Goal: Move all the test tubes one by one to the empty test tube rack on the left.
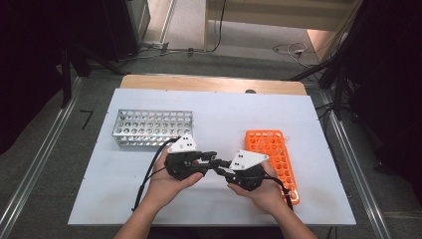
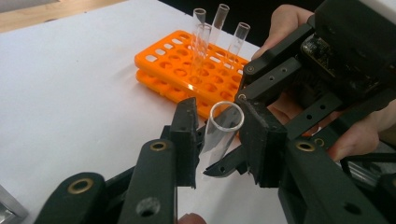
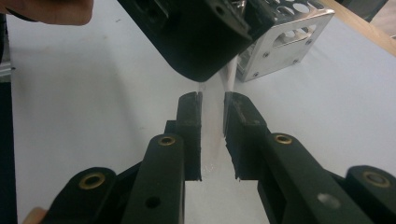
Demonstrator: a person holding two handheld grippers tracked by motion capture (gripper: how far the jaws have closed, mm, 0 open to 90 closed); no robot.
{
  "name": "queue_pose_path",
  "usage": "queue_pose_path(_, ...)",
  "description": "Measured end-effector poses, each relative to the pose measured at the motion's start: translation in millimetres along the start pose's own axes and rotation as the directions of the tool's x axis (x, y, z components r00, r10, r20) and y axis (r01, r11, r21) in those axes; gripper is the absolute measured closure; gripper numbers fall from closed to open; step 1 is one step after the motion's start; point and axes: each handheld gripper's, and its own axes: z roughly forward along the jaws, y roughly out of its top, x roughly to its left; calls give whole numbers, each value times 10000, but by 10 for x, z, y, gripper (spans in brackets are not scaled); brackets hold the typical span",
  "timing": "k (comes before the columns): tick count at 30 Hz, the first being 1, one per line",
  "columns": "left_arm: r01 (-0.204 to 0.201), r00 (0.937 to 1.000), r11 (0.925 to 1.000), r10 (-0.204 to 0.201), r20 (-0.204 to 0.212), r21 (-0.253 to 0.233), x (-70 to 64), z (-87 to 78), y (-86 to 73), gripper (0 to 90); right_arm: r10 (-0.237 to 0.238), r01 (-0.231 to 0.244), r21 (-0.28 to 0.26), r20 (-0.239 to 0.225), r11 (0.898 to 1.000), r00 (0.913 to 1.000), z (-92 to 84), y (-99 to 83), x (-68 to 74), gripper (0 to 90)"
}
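A clear test tube (image 2: 224, 126) lies between the two grippers over the middle of the white table (image 1: 124, 189), its open mouth toward the left gripper view's camera. My left gripper (image 2: 217, 140) has its pads against the tube's sides near the mouth. From the other side my right gripper (image 3: 212, 135) is shut on the same tube (image 3: 212, 121), which looks faint between its pads. In the high view the left gripper (image 1: 211, 157) and the right gripper (image 1: 220, 167) meet tip to tip. An orange rack (image 1: 271, 149) lies at the right, a metal rack (image 1: 152, 128) at the back left.
Three clear tubes (image 2: 219, 23) stand in the far end of the orange rack (image 2: 177, 70). The metal rack (image 3: 285, 42) stands just behind the left gripper's body (image 3: 196, 32). A cable (image 1: 147, 179) trails from the left gripper toward the table's front edge.
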Motion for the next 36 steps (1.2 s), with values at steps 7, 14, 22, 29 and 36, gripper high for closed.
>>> queue_pose_path(7, 11, 10000, 9996, -10, -35, 279, 2, 44, -27, 717, -144, 143, 138, 55, 9998, 9999, 18, -15, 3, 743)
queue_pose_path(14, 30, 9999, 9985, -24, -106, 546, 11, 83, -57, 727, -213, 209, 426, 72, 9989, 9997, 54, -46, 5, 743)
queue_pose_path(22, 130, 9999, 9971, -122, -118, 744, 31, 105, -88, 737, -439, 425, 818, 147, 9957, 9989, 96, -75, 7, 743)
queue_pose_path(29, 158, 9999, 9959, -155, -44, 886, 37, 126, -102, 730, -723, 697, 1031, 223, 9922, 9971, 110, -84, 22, 743)
queue_pose_path(36, 180, 9998, 9951, -172, -84, 971, 34, 145, -106, 730, -812, 785, 1112, 195, 9907, 9965, 114, -90, 19, 743)
